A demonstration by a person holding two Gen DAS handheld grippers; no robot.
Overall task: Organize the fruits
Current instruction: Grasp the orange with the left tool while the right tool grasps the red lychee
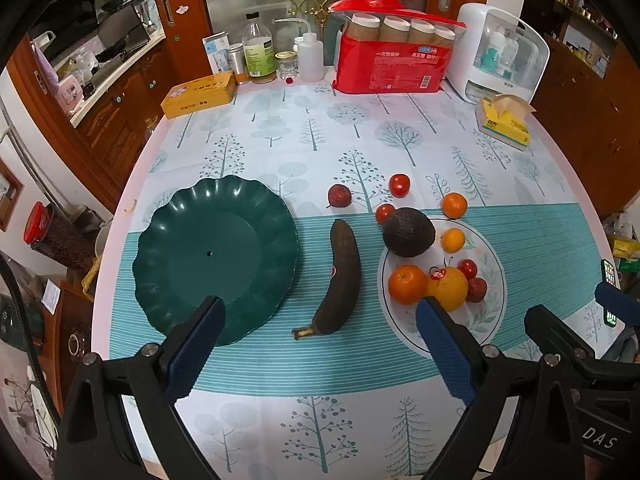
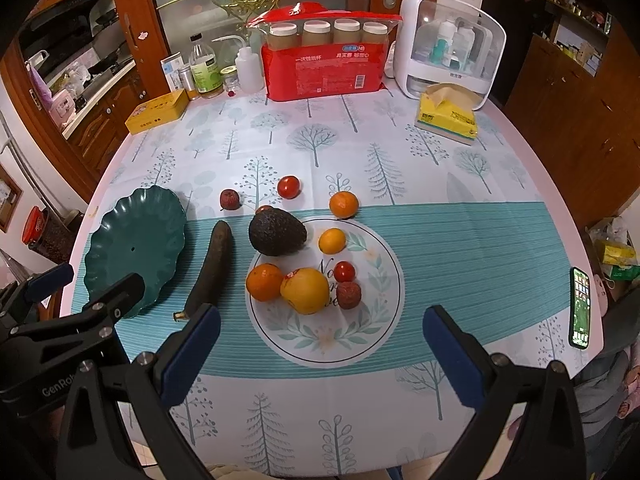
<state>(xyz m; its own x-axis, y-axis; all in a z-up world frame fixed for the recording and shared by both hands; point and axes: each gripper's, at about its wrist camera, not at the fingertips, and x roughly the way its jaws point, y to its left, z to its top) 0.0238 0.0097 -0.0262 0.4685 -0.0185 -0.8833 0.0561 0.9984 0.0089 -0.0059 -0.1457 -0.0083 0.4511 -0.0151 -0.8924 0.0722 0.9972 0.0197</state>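
An empty dark green scalloped plate (image 1: pixel 216 256) (image 2: pixel 136 248) lies at the left. To its right lies a blackened banana (image 1: pixel 344 276) (image 2: pixel 212 268). A dark avocado (image 1: pixel 408 232) (image 2: pixel 276 232), oranges (image 1: pixel 407 284) (image 2: pixel 264 282), a stickered yellow-orange fruit (image 1: pixel 447 288) (image 2: pixel 305 290), tomatoes (image 1: pixel 399 185) (image 2: pixel 289 187) and red dates (image 1: pixel 339 196) (image 2: pixel 349 295) sit on and around a white round print (image 2: pixel 360 332) of the tablecloth. My left gripper (image 1: pixel 320 308) is open above the near table, straddling the banana's stem end. My right gripper (image 2: pixel 322 314) is open before the fruit cluster.
Along the far edge stand a yellow tin (image 1: pixel 198 94), bottles and jars (image 1: pixel 259 52), a red pack of paper cups (image 1: pixel 394 58), a white storage box (image 2: pixel 452 44) and a tissue pack (image 2: pixel 448 116). A phone (image 2: pixel 580 308) lies near the right edge. Wooden cabinets surround the table.
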